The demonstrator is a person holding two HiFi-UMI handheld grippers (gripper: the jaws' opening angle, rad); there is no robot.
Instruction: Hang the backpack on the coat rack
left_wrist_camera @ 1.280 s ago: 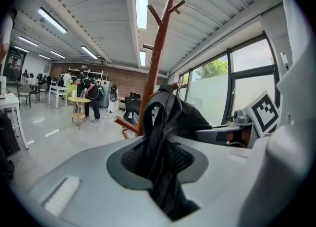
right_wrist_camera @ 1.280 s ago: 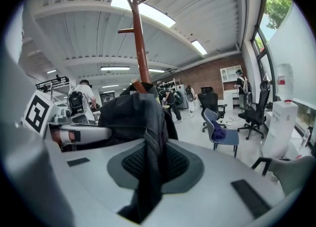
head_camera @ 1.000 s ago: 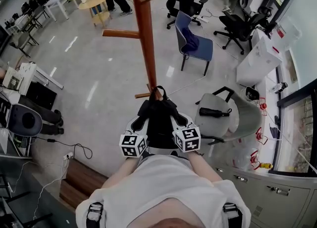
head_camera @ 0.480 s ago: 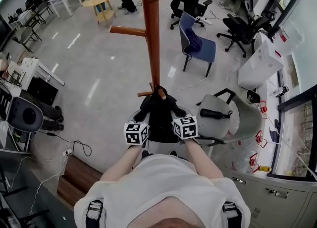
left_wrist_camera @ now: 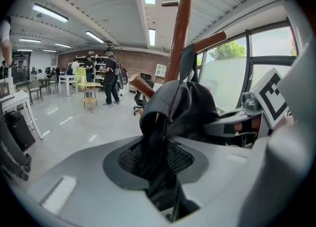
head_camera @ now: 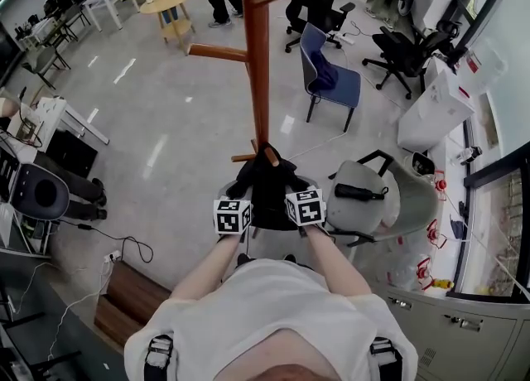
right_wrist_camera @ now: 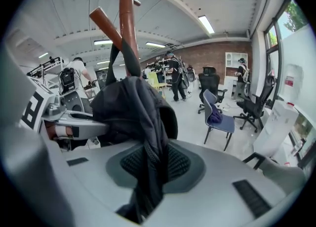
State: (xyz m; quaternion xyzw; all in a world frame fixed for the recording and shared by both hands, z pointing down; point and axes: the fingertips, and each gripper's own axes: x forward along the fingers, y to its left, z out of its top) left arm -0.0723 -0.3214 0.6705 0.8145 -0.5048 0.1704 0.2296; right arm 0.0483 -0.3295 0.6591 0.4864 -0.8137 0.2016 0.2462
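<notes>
A black backpack [head_camera: 267, 189] hangs against the brown wooden coat rack [head_camera: 255, 56], its top loop [left_wrist_camera: 187, 63] over a low slanted peg [head_camera: 269, 156]. My left gripper [head_camera: 238, 202] is shut on a black strap of the backpack, which runs down between its pads [left_wrist_camera: 158, 157]. My right gripper [head_camera: 298, 197] holds the other strap between its pads [right_wrist_camera: 148, 167], and its jaws are opening. In the right gripper view the backpack [right_wrist_camera: 128, 107] bulges just ahead of the jaws and the loop rises to the peg [right_wrist_camera: 106, 23]. The two marker cubes sit side by side below the bag.
A blue chair [head_camera: 327, 73] stands right of the pole, and a grey round seat [head_camera: 373, 193] is close on my right. Black office chairs [head_camera: 397, 44] and a white box [head_camera: 431, 106] lie farther right. A round yellow table [head_camera: 162, 0] and people stand at the back.
Both grippers have moved closer to the pole and to each other, sinking with the backpack. The peg's tip now shows above the bag's top.
</notes>
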